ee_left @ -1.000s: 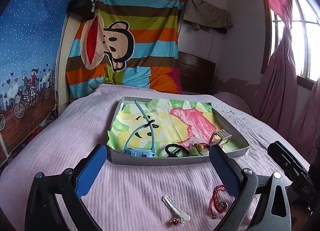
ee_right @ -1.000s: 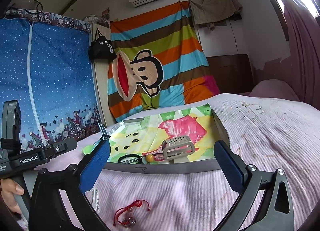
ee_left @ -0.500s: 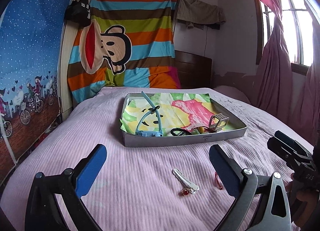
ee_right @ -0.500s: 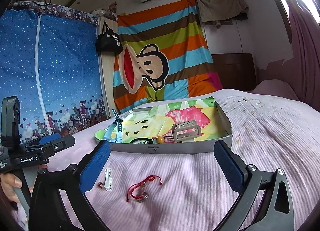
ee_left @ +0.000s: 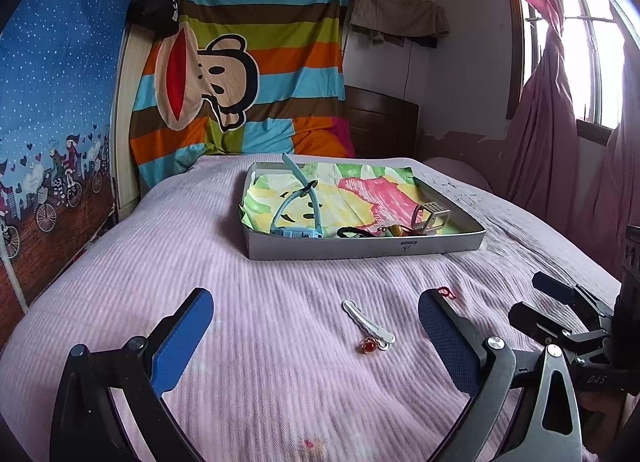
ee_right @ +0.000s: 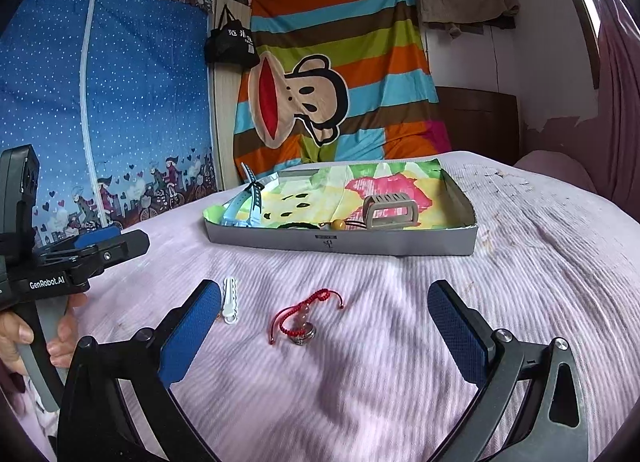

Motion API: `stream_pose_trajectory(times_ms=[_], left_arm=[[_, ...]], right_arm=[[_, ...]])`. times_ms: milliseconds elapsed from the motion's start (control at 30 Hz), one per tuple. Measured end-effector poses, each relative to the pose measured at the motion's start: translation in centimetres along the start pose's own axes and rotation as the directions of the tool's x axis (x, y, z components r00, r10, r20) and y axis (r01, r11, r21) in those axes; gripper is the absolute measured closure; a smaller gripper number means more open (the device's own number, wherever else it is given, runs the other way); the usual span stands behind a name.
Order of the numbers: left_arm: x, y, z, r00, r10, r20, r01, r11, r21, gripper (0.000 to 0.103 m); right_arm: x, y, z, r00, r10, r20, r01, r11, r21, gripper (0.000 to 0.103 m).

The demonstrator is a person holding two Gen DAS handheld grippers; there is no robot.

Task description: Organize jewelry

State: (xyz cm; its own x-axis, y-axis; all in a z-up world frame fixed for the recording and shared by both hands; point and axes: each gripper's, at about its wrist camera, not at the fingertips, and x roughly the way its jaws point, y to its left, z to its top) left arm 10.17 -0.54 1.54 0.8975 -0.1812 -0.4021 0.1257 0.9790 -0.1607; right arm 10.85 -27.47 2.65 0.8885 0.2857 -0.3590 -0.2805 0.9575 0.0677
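A shallow grey box (ee_left: 360, 248) (ee_right: 340, 240) lined with colourful paper sits mid-bed. Inside lie a blue watch (ee_left: 296, 218) (ee_right: 250, 202), a beige hair claw (ee_left: 430, 218) (ee_right: 390, 210), a black hair tie (ee_left: 352, 232) and a yellow bead (ee_right: 338, 225). On the pink bedspread before it lie a white hair clip (ee_left: 368, 324) (ee_right: 231, 304) with a red gem (ee_left: 369, 347), and a red cord bracelet (ee_right: 304, 316) (ee_left: 446, 293). My left gripper (ee_left: 316, 336) is open above the clip. My right gripper (ee_right: 324, 330) is open over the bracelet. Neither holds anything.
A striped monkey cloth (ee_left: 240, 94) hangs behind the headboard. A blue fabric wardrobe (ee_right: 100, 110) stands at the left. Pink curtains (ee_left: 548, 150) cover the window at the right. A hand (ee_right: 24, 336) holds the left gripper's handle.
Both grippers have pulled back from the box and now look down over the bedspread. The clip and bracelet sit farther forward between the fingers. Both stay open.
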Motion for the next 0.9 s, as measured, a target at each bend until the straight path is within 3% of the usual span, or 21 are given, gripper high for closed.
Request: stream_pose_trajectory(times_ms=[233,300,400,667,900], left_arm=[[1.6,0.1,-0.7,0.995,-0.035,-0.097,0.034,0.999,-0.012,0.001],[2.0,0.2,-0.9,0.992,-0.046,-0.117,0.045,0.999,-0.019,0.003],[2.3,0.1,-1.1,0.989,-0.060,-0.137,0.058,0.998,-0.021,0.007],[3.8,-1.2,-1.5,0.970,-0.102,-0.220,0.108,0.994,0.017,0.030],[5.5,-1.9,-1.9,0.938,-0.146,-0.313,0.162,0.986,0.027,0.053]], right_arm=[[1.0,0.4,-0.7,0.998,0.003,-0.055,-0.004,1.000,-0.007,0.006],[1.3,0.4,-0.8,0.997,0.005,-0.072,-0.006,1.000,-0.011,0.019],[1.9,0.6,-1.1,0.995,0.003,-0.098,-0.005,1.000,-0.015,0.028],[2.9,0.8,-1.5,0.990,0.016,-0.142,-0.018,1.000,-0.014,0.041],[3.7,1.0,-1.9,0.982,0.034,-0.183,-0.036,0.999,-0.012,0.066]])
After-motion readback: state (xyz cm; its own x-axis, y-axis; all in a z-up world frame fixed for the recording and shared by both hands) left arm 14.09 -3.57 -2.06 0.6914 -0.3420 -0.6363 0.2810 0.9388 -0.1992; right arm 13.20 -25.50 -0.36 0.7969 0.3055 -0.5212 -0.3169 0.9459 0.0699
